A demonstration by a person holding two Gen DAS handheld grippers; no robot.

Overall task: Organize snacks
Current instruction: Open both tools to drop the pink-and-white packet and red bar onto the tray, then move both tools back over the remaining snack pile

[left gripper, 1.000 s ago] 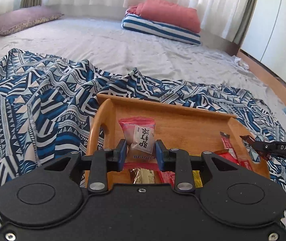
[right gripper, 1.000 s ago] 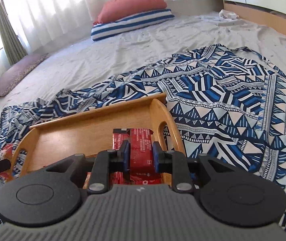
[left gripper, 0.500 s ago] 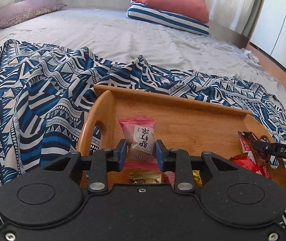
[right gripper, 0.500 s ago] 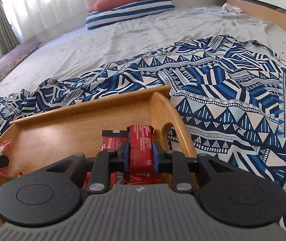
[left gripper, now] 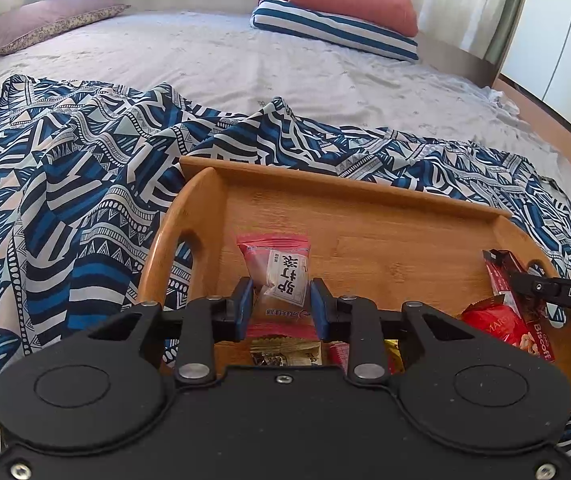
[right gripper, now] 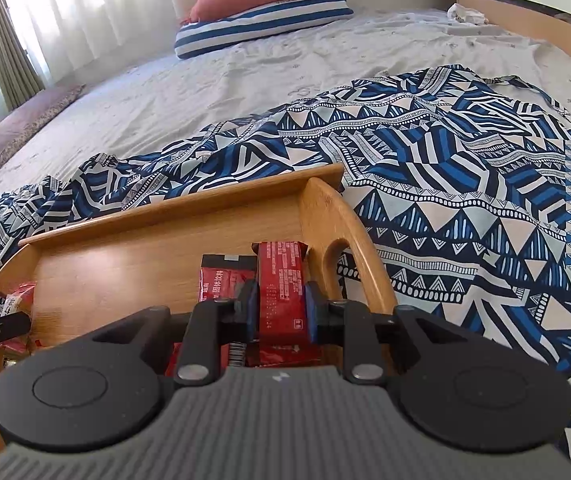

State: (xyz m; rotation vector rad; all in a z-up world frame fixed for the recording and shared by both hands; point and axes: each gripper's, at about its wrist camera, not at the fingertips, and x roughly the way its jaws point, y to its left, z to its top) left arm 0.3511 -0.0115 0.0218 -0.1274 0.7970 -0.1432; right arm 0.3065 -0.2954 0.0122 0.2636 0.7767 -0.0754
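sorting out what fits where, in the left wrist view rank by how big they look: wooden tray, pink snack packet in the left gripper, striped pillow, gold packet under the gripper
1. wooden tray
2. striped pillow, though it lies far off, so it is really bigger than it looks
3. pink snack packet
4. gold packet, mostly hidden

a blue patterned cloth (left gripper: pixel 85 200) covers the bed (left gripper: pixel 225 60) below a striped pillow (left gripper: pixel 337 34).

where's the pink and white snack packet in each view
Left wrist view: the pink and white snack packet sits centre, pinched in the left tool.
Right wrist view: only its edge shows at far left, over the tray's end.
Shared landmark: the wooden tray.
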